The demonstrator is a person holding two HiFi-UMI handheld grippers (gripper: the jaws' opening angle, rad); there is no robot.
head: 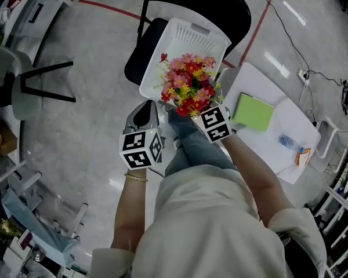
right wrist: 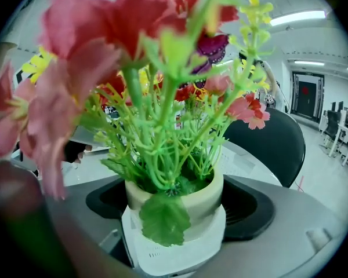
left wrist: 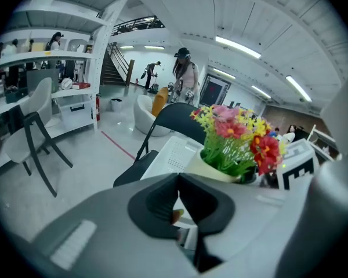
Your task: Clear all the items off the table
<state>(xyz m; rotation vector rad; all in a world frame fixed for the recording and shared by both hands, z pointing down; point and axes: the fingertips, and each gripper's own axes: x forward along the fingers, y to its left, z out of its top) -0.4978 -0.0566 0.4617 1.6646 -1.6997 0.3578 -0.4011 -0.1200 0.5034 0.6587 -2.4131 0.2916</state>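
So the right claw (right wrist: 174,213) has got the flower pot (right wrist: 175,204) clamped between its dark pads, one on each side of the cream pot, with a big green leaf hanging down over the front. It's a fake-looking bunch, pink, red and yellow blooms on bright green stems. From the head view the flowers sit right over the near rim of the white basket (head: 182,33), which is parked on the seat of a black folding chair (head: 140,57). Can't tell whether the pot touches the basket or is just above it.

The left claw (left wrist: 178,181) is pinched completely closed with nothing in it. In the head view it's just beside the right one, pointing at the same basket.

Off to the right there's the white counter (head: 278,123), well apart from the pot. A green notebook (head: 254,112) lies flat on it, plus a water bottle (head: 289,141) on its side and some small orange thing I can't make out near the edge.
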